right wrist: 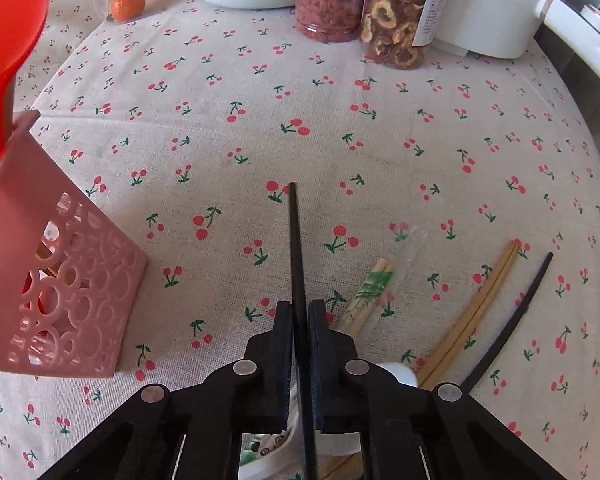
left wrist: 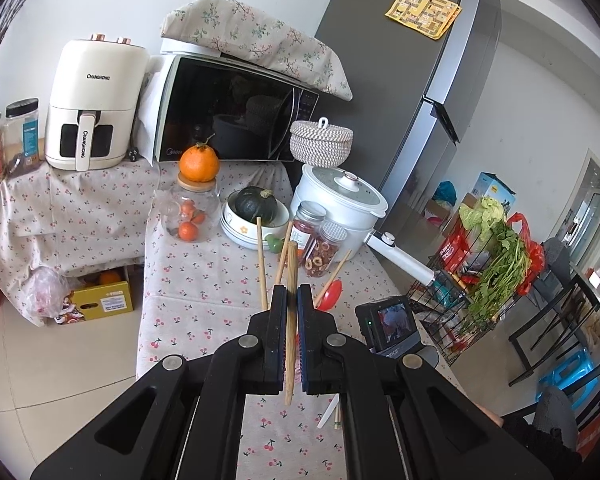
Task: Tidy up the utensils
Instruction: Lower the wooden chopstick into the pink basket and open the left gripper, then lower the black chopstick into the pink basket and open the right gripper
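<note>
The left hand-held gripper [left wrist: 292,294] was clamped on a bamboo chopstick [left wrist: 291,312], held near mid-length and standing nearly upright above the counter [left wrist: 204,280]. The right hand-held gripper [right wrist: 300,308] pinched a black chopstick [right wrist: 296,248] low on its shaft, tip pointing forward over the cloth. Both sticks looked light and stiff; the black one probably slicker, so a mid-shaft grip would limit swivelling. The pink holder [right wrist: 72,292] stood just left of the right gripper. A bamboo pair [right wrist: 476,312], another black chopstick [right wrist: 512,320] and a wrapped pair [right wrist: 368,296] lay loose on the right.
</note>
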A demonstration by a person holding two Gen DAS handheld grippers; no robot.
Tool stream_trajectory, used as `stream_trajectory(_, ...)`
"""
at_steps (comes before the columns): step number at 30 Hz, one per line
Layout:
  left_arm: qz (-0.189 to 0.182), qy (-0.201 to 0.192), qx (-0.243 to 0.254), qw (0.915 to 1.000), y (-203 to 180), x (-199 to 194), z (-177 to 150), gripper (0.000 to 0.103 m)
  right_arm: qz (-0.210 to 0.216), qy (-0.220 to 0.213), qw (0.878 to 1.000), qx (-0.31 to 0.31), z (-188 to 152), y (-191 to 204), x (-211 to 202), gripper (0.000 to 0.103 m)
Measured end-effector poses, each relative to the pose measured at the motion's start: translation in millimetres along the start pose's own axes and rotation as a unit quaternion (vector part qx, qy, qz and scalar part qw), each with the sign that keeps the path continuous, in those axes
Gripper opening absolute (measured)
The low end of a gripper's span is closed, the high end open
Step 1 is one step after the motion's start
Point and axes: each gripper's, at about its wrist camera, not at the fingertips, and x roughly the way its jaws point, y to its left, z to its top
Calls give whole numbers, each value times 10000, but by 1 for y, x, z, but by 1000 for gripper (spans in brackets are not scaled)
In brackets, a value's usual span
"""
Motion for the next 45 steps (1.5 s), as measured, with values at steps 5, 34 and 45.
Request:
stream_trajectory(5, -54, -261, -52, 9996, -2, -7, 6, 4, 230, -670, 9971, 262, -6, -15, -63, 4)
stream_trajectory(34, 904, 32, 291, 9955, -15, 94, 13, 4, 1302, -3011, 9396, 976, -25, -30, -244, 4)
stream_trajectory(45, 951, 77, 445, 9944, -19, 93, 6, 56, 1752, -3174, 9253, 1110, -13, -18, -247, 4)
